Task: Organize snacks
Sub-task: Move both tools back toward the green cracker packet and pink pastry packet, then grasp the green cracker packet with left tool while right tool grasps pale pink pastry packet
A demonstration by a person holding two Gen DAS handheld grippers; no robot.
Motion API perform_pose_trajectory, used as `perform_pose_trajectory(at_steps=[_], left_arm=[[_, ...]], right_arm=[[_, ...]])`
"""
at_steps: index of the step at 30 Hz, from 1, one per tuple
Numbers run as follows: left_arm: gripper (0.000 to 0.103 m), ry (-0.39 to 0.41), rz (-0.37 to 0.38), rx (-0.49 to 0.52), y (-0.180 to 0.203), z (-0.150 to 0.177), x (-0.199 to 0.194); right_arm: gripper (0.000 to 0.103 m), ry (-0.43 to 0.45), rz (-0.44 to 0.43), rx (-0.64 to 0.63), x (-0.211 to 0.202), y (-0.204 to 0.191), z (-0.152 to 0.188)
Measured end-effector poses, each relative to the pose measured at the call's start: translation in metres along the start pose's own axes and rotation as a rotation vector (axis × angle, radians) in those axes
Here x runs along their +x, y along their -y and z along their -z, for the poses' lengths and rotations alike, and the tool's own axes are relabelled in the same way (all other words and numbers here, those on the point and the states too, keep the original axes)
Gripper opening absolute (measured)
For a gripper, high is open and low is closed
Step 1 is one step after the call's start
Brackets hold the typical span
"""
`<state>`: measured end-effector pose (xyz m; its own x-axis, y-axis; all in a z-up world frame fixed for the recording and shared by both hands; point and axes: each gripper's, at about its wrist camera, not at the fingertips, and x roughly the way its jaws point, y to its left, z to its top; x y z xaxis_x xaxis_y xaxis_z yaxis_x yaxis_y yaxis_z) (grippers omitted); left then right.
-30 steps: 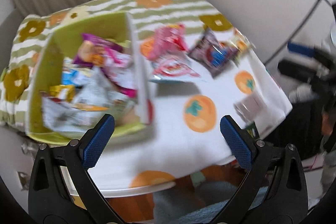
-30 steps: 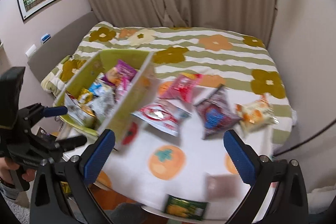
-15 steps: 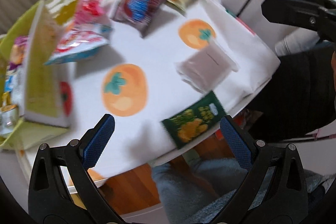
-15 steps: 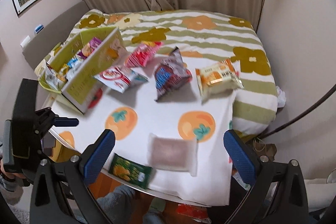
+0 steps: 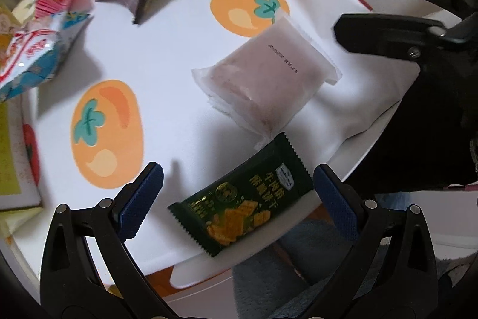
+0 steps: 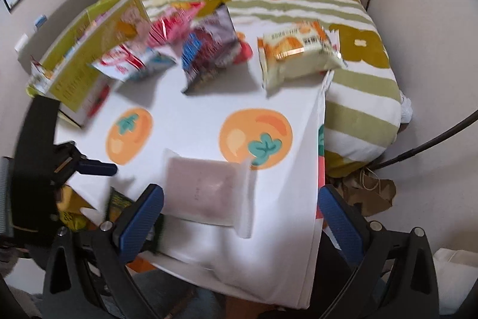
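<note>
Snack packets: dark green cracker packet (image 5: 242, 201) lies between the wide-open left gripper (image 5: 237, 201); right gripper (image 6: 240, 210), also wide, frames a frosted pouch (image 6: 206, 190)

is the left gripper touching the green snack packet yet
Apart. In the left wrist view the left gripper is open, its fingertips straddling the green snack packet with white cloth visible between each blue pad and the packet's edges.

Your right view's smeared: the green packet (image 6: 119, 204) is half hidden behind your finger beside the pale packet (image 6: 206, 193), label unreadable.
</note>
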<state>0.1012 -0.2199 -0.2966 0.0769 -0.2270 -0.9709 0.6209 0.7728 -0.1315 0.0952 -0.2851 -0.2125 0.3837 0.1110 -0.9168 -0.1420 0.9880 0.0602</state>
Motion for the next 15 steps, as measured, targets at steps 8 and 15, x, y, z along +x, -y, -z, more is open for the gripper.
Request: perform_pose_trajectory(at_steps=[8,15], left_arm=[[0.100,-0.027,0.013,0.030,0.002,0.001,0.016],[0.100,-0.013,0.012,0.057,-0.002,0.004,0.027]], right_arm=[[0.103,-0.069,-0.003,-0.093,0.031,-0.015,0.007],[0.103,-0.111,-0.045,-0.068,0.057,-0.031,0.005]])
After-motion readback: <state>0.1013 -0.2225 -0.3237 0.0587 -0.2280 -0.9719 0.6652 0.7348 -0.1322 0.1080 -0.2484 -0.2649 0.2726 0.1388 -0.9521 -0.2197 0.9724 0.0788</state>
